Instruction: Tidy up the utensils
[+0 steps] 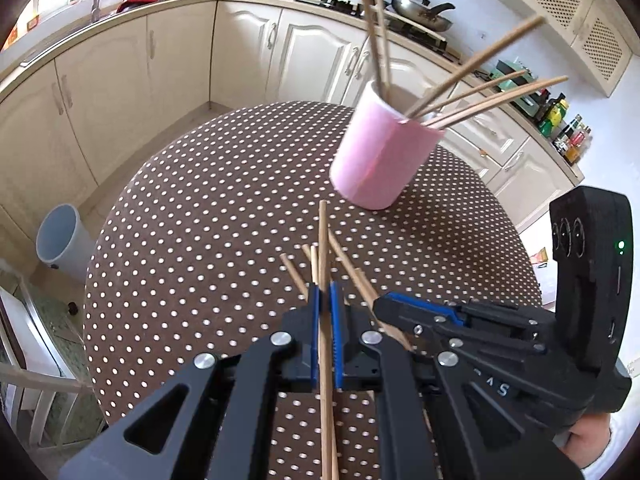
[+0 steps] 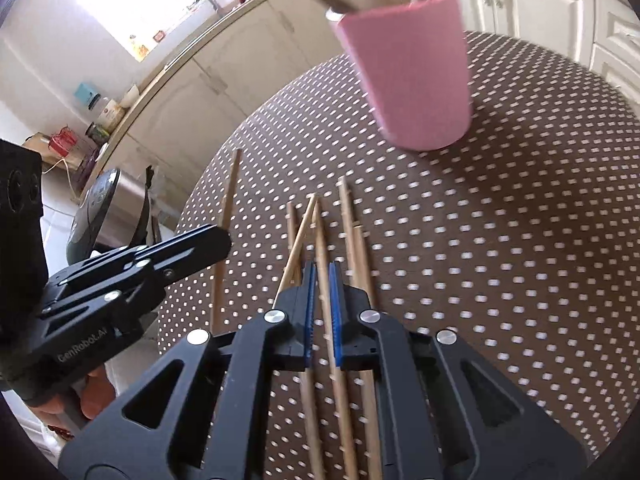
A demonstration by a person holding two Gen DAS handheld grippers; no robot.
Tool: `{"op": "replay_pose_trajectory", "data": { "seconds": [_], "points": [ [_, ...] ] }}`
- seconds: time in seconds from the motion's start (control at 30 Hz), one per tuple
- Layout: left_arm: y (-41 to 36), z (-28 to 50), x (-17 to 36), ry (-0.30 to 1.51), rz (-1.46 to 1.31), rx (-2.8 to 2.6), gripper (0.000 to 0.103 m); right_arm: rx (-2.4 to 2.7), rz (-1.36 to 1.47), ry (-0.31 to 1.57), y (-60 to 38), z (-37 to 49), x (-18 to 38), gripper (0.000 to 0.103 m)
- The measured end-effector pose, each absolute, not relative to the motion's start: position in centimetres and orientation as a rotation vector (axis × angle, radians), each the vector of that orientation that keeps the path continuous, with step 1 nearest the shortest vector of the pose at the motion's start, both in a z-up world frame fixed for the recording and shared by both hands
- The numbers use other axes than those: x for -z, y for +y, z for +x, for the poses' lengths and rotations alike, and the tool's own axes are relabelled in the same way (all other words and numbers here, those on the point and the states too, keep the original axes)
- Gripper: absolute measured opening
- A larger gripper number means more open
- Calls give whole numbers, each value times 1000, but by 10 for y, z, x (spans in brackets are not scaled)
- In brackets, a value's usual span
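Note:
A pink cup (image 1: 382,152) stands on the dotted table (image 1: 208,200) and holds several wooden chopsticks (image 1: 472,96). My left gripper (image 1: 324,294) is shut on one chopstick (image 1: 323,248), its tip pointing toward the cup. The right gripper (image 1: 382,306) shows beside it, low over more chopsticks. In the right wrist view, my right gripper (image 2: 320,270) has its jaws close around one chopstick (image 2: 325,256) among several lying on the table (image 2: 500,260). I cannot tell whether it grips it. The pink cup (image 2: 416,72) stands ahead. The left gripper (image 2: 224,240) is at left with its chopstick (image 2: 229,192).
Cream kitchen cabinets (image 1: 168,68) curve around the table. A stove with pans (image 1: 420,12) and bottles (image 1: 568,136) are on the counter behind the cup. A grey bin (image 1: 60,240) stands on the floor at left. A chair (image 1: 32,392) is near the table's left edge.

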State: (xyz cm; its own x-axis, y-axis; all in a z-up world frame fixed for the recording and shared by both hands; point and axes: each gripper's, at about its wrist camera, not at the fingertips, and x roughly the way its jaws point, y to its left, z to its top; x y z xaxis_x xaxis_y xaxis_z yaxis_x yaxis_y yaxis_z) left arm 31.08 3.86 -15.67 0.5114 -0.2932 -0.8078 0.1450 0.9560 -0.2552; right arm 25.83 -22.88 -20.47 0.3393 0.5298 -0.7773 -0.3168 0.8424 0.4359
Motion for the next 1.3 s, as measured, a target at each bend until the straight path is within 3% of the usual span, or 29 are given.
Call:
{"op": "replay_pose_trajectory", "data": {
  "seconds": [0.23, 0.37, 0.53, 0.7, 0.83, 1.3],
  "points": [
    [60, 317, 169, 1013, -186, 245, 6, -575, 204, 1128, -198, 269, 212, 8],
    [65, 319, 173, 1024, -195, 247, 6, -534, 168, 1136, -188, 272, 216, 25],
    [65, 322, 180, 1033, -193, 258, 6, -530, 181, 1117, -187, 273, 216, 25],
    [63, 323, 183, 1038, -203, 260, 6, -547, 184, 1139, -185, 276, 220, 25],
    [61, 323, 184, 1042, -199, 262, 6, -549, 207, 1143, -187, 279, 225, 11],
    [49, 304, 152, 977, -206, 297, 6, -620, 261, 1026, -219, 254, 187, 6]
  ]
}}
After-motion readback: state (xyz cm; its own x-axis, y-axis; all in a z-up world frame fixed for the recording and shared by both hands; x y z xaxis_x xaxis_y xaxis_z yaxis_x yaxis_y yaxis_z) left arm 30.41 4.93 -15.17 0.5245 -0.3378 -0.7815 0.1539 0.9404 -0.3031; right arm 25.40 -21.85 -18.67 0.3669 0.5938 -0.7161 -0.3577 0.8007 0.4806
